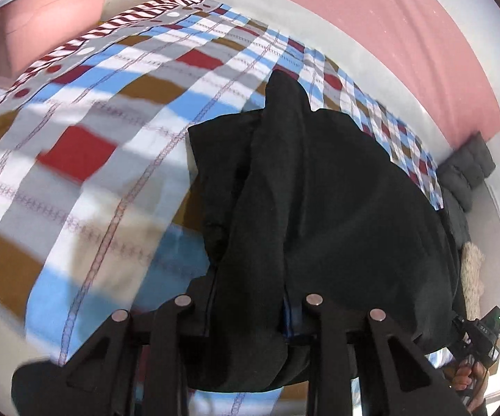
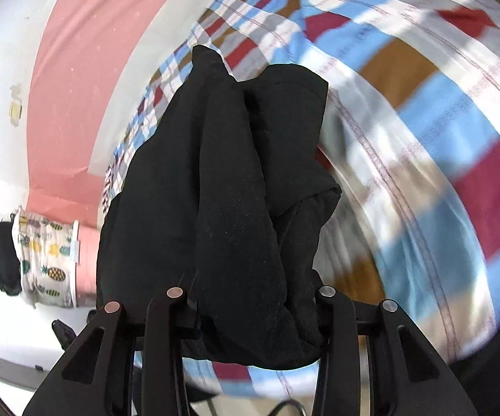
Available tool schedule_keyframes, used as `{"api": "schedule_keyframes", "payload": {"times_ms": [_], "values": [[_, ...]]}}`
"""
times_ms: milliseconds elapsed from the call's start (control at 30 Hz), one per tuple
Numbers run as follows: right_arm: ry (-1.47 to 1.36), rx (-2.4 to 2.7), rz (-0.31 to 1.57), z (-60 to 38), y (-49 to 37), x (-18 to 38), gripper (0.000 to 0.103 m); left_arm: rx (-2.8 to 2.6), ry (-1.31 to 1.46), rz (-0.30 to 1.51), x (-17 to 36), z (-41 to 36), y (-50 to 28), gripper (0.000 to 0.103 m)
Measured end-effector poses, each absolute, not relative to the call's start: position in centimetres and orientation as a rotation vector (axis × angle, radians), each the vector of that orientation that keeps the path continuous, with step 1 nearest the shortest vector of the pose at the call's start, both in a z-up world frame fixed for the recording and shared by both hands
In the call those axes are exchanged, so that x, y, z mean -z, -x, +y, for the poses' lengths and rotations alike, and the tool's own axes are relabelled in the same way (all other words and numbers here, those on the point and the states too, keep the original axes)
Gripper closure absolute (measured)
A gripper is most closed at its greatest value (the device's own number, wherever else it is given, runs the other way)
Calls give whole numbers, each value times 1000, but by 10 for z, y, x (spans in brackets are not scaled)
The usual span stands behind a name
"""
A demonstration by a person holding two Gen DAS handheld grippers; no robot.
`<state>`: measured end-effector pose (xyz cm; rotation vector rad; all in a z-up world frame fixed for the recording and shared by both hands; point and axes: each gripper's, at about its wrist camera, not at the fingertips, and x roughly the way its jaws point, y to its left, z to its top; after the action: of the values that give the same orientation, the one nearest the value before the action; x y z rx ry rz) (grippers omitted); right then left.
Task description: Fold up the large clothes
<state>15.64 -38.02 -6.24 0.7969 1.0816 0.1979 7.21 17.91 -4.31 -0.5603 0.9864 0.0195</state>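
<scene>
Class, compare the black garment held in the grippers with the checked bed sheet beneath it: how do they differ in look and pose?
The black garment is one plain dark colour; the checked bed sheet mixes red, blue, brown, grey and white squares. The garment is bunched in thick folds, clamped by the left gripper and right gripper; the sheet lies spread flat over the bed. Both are soft fabric.

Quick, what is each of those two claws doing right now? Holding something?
Left gripper: shut on the black garment.
Right gripper: shut on the same black garment, bunched between its fingers.
</scene>
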Motion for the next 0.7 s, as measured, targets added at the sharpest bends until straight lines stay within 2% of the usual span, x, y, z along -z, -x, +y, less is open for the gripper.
{"api": "schedule_keyframes", "payload": {"times_ms": [167,233,333,400,533,600,700], "values": [[-811,-194,1088,-383,-124,69,64,-14,551,983,47,174,-40,73],[-819,-194,1089,-385,-120,75,59,-18,547,986,50,173,-40,71],[-850,-176,1098,-389,-116,78,48,-39,545,1008,50,175,-43,63],[-825,-157,1097,-389,-112,72,44,-55,531,1014,43,175,-40,57],[-734,-119,1057,-394,-101,53,35,-81,485,948,20,182,-26,57],[-682,-91,1005,-398,-98,39,35,-86,481,905,7,186,-24,47],[-601,-93,929,-396,-105,15,35,-65,454,877,-5,185,-42,44]]}}
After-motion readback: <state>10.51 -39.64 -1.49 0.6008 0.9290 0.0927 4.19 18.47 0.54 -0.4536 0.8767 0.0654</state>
